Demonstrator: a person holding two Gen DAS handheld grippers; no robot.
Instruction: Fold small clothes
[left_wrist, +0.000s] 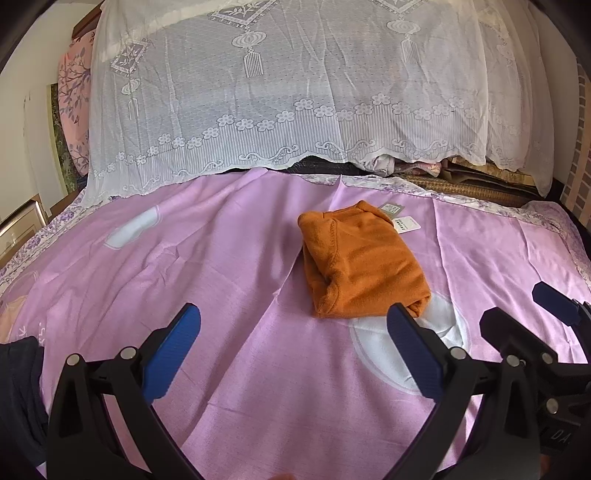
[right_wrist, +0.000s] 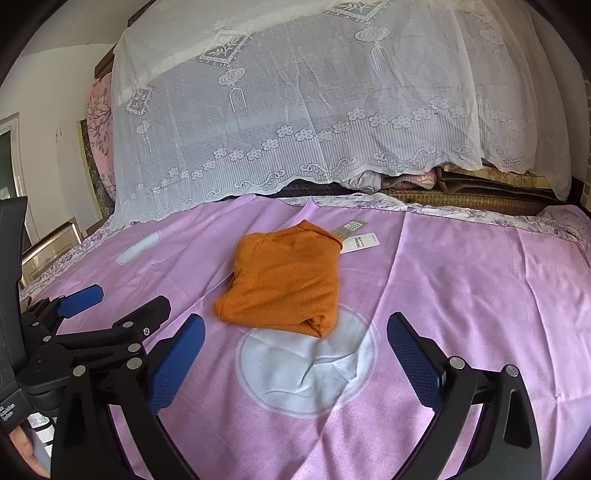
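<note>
Left wrist view: orange garment folded into a compact bundle, lying on the pink sheet, right of centre, ahead of the left gripper. Near edge of the bundle just beyond the right-hand blue fingertip, touching or apart cannot be told. Two paper tags sticking out from the far right corner of the bundle, flat on the sheet. White circle print on the sheet partly under the bundle's near edge. Left gripper released, jaws spread wide, nothing between them, hovering low over the sheet. Right gripper visible at the right edge, close beside the left one, also spread, holding nothing. Dark cloth at the lower left edge, kind unclear.

Right wrist view: same bundle left of centre, tags at its far right corner. Near edge overlapping the top of the white circle. Right gripper released, jaws wide apart, empty, the bundle ahead of the gap and apart from both tips. Left gripper at the left edge, open too, empty. Part of a hand at the lower left corner.

Beyond the sheet: white lace cover draped over a tall pile at the far side of the bed, hem hanging just short of the sheet's far edge. Woven mat and bits of fabric showing below the hem on the right. Pink floral bedding stacked against the wall at far left.
</note>
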